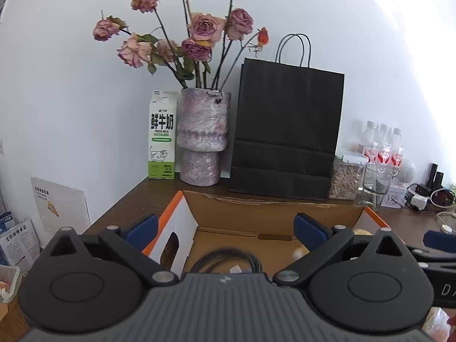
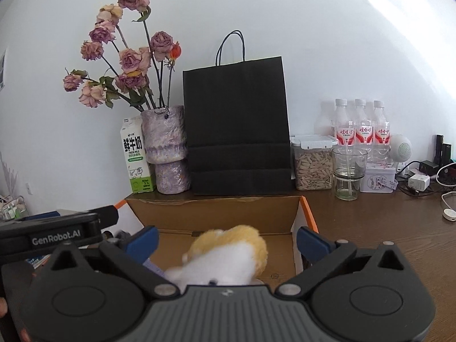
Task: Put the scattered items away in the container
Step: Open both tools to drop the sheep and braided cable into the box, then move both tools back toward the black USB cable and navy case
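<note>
The cardboard box [image 1: 273, 216], open-topped with orange outer edges, fills the lower middle of both views on a dark wooden table [image 2: 384, 228]. In the left wrist view a coiled black cable [image 1: 228, 258] lies on the box floor at the lower centre, with a small pale scrap just beside it. The left gripper [image 1: 225, 226] hangs over the box with its blue-padded fingers [image 1: 142, 226] spread wide and nothing between them.

In the right wrist view a yellow and white plush toy [image 2: 228, 253], slightly blurred, sits in the box at the lower centre. The right gripper [image 2: 226, 240] has its jaws spread wide to either side of the toy, pads not pressing on it. The left tool's black body shows at the left edge of this frame.

Behind the box, along the white wall, stand a milk carton [image 1: 162, 135], a mottled purple vase [image 1: 203, 136] of dried roses [image 1: 199, 25], a black paper bag [image 1: 287, 131], a clear jar of seeds [image 2: 313, 165], a drinking glass [image 2: 349, 172] and three water bottles [image 2: 360, 125].
</note>
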Available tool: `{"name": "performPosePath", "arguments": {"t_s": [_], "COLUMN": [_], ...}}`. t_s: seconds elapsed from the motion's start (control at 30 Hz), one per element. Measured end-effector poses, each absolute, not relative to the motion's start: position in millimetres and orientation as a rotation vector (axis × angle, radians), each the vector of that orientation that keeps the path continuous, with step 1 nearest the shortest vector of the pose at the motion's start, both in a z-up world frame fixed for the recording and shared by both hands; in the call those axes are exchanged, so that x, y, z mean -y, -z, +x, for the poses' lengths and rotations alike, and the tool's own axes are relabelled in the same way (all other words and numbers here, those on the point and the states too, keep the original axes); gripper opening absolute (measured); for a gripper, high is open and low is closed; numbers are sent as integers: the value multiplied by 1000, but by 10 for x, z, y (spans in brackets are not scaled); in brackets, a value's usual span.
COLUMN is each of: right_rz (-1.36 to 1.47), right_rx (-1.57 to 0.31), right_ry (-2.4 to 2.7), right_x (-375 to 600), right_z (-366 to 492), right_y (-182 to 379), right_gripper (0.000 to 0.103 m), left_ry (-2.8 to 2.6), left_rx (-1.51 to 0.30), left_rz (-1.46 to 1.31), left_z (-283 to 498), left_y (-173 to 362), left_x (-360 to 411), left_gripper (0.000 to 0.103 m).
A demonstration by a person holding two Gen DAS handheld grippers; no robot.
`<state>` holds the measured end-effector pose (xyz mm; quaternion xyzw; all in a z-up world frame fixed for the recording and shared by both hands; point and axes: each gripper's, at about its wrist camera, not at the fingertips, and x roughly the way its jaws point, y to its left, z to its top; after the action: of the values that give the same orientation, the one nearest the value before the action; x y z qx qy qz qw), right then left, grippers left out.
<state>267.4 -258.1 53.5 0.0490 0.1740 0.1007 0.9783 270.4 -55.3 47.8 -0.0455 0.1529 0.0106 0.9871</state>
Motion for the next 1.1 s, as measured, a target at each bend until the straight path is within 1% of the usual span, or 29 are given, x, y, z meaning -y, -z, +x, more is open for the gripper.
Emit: {"name": "performPosePath", "arguments": {"t_s": [0.23, 0.5, 0.83, 1.1], "right_rz": [94, 83, 47, 28], "right_rx": [-365, -332, -315, -354], "right_ry": [-208, -223, -259, -272], "right_x": [2573, 2544, 2491, 2549], "right_z": [2631, 2470, 2018, 1437], "right_y": [-514, -592, -660, -499], "right_gripper": [103, 103, 103, 103], "left_ry": [-26, -24, -1, 13], "left_rx": [-341, -319, -332, -375], "left_rz": [-110, -109, -92, -37], "left_z": [2707, 2548, 2085, 1596], "left_y": [-456, -523, -570, -448], "left_x": [510, 513, 445, 283], "left_gripper": [103, 103, 103, 103]}}
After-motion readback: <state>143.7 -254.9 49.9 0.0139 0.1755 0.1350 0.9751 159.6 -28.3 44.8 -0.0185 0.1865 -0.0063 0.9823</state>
